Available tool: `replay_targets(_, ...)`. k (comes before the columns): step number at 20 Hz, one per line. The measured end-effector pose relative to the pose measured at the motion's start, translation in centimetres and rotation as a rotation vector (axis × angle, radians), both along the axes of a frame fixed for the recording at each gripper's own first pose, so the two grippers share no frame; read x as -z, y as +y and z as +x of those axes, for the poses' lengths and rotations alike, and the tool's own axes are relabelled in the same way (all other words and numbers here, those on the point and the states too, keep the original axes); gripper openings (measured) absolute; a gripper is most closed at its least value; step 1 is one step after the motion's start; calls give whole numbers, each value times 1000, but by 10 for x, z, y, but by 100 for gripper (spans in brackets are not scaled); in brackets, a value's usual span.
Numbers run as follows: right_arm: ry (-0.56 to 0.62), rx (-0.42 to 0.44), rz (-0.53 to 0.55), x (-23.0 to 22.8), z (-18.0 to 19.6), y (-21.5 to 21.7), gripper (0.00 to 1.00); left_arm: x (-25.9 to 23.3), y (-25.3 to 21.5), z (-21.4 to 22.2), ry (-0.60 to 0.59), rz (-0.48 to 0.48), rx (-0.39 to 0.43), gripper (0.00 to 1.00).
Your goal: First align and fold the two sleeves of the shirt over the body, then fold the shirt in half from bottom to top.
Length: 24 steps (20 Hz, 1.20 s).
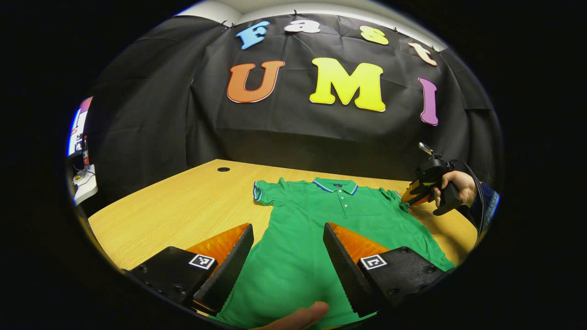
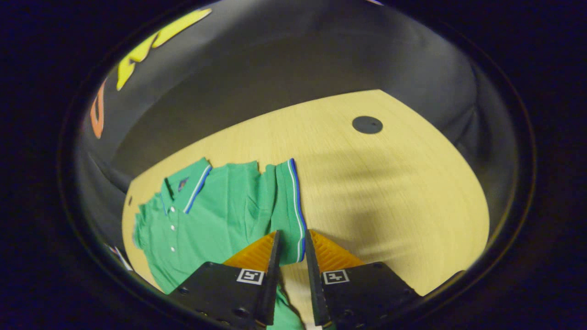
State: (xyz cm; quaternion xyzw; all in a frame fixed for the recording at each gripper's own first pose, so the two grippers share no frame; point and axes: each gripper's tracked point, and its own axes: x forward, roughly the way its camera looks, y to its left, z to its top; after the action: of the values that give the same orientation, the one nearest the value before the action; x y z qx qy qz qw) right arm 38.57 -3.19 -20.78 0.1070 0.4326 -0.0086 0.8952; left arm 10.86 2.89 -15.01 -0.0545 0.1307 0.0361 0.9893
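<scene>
Left gripper (image 1: 288,238) at bottom centre of the left gripper view, fingers spread wide over the lower body of one green shirt (image 1: 321,229), gripping nothing. Right gripper (image 2: 291,247) at bottom centre of the right gripper view, fingers narrowed on the striped cuff of one sleeve (image 2: 290,206); seen also at right of the left gripper view, held by a hand (image 1: 454,188). Shirt spread flat on the wooden counter (image 1: 183,206), collar toward the top. One dark round hole (image 2: 367,124) in the counter, upper right.
</scene>
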Motion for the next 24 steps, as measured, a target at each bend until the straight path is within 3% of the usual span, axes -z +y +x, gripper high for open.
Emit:
replay_targets(1, -5, -29, -63, -1, 0, 0, 33, 1, -1, 0, 2, -1, 1, 99)
replay_targets(3, -16, -47, -84, -4, 1, 8, 31, -1, 0, -1, 1, 7, -1, 99)
replay_targets(7, -26, -72, -40, -5, 3, 8, 2, -7, -1, -3, -14, 12, -1, 99)
replay_targets(8, -26, -69, -50, -3, 3, 6, 1, -7, -2, -3, -14, 13, 0, 99)
replay_targets(10, -40, -78, -68, -11, -1, 3, 0, -9, -4, -4, -16, 14, 7, 99)
replay_targets(13, -107, -76, 29, -46, -1, 23, 0, -12, -5, -5, -26, 18, 12, 99)
replay_targets(20, -176, -172, -25, -78, -5, 72, 0, -12, 1, -5, -22, 5, 6, 99)
replay_targets(24, -179, -106, -140, -73, 7, 59, 2, -16, 5, -4, -36, 10, 2, 99)
